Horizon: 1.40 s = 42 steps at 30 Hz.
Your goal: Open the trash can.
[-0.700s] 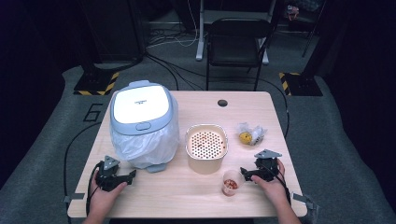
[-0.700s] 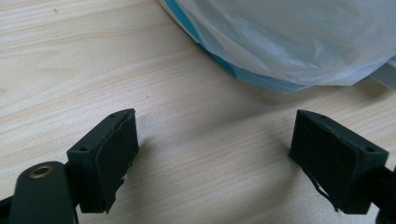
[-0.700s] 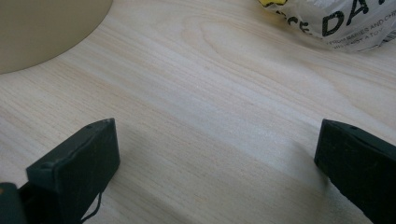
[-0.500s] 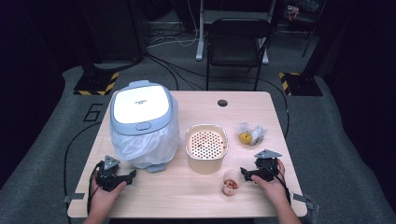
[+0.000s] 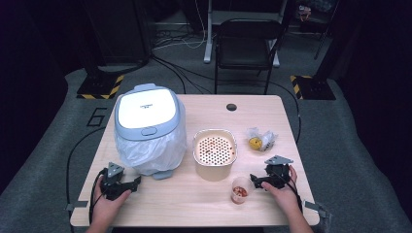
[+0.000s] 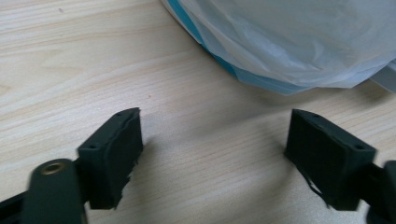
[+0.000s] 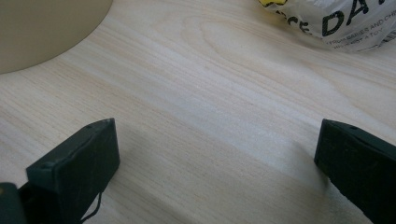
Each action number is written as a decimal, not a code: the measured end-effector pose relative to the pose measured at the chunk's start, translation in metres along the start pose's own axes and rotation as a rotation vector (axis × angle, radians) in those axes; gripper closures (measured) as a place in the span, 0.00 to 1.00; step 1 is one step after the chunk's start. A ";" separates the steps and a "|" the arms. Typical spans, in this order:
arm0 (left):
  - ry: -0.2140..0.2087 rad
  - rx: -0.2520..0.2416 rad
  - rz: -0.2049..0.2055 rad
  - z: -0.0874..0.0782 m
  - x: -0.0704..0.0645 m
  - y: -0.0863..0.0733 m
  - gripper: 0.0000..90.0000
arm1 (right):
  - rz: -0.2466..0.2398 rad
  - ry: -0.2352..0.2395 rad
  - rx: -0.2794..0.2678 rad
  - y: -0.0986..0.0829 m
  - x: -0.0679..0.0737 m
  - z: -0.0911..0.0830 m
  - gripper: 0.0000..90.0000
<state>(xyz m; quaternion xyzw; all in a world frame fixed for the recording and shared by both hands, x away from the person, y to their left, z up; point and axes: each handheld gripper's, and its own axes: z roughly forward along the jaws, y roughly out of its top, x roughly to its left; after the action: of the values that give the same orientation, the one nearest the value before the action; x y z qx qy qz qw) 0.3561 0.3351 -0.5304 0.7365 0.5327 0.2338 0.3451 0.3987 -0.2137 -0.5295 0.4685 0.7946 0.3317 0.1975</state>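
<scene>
My left gripper (image 5: 127, 184): resting low on the table near the lower left of the high view, held in my left hand (image 5: 109, 204); its jaws stand wide apart with nothing between them, only bare wood showing in the gap in the left gripper view (image 6: 212, 154).
My right gripper (image 5: 256, 180): low on the table at the lower right of the high view, in my right hand (image 5: 284, 191); jaws spread wide and empty, bare wood between them in the right gripper view (image 7: 217, 158).
Small cup (image 5: 240, 189): just beside my right gripper's jaw tips, toward the centre of the high view, upright, with reddish-brown bits inside; I cannot tell whether the jaws touch it.
Perforated pot (image 5: 214, 153): centre of the high view, beige, round, holes across its inner floor; its curved wall fills the upper left corner of the right gripper view (image 7: 46, 28).
Rice cooker (image 5: 146, 121): left of centre in the high view, lid down, a clear plastic bag (image 5: 160, 153) draped around its lower body; the bag hangs at the upper right of the left gripper view (image 6: 299, 42).
Wrapped packet (image 5: 260, 141): right of the pot, crinkled clear wrap with something yellow inside; printed wrap at the upper right of the right gripper view (image 7: 345, 21).
Table (image 5: 204, 208): light wood, a dark round hole (image 5: 231, 107) near its far edge.
</scene>
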 end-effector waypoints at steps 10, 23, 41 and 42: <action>-0.015 0.000 -0.095 -0.012 0.003 0.000 0.49 | 0.010 -0.003 -0.001 0.000 0.001 0.000 0.00; -0.095 -0.040 -0.094 -0.035 -0.032 0.015 0.69 | 0.011 -0.003 0.001 0.000 0.001 0.000 0.00; -0.140 -0.041 0.097 -0.028 -0.076 0.033 0.97 | 0.010 -0.003 -0.001 0.000 0.001 0.000 0.00; -0.131 -0.047 0.132 -0.026 -0.077 0.035 0.99 | 0.011 -0.003 -0.001 0.000 0.001 0.000 0.00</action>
<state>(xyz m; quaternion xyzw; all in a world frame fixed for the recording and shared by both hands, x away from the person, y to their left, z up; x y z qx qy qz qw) 0.3342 0.2623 -0.4847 0.7753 0.4538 0.2200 0.3802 0.3978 -0.2130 -0.5294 0.4732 0.7916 0.3324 0.1971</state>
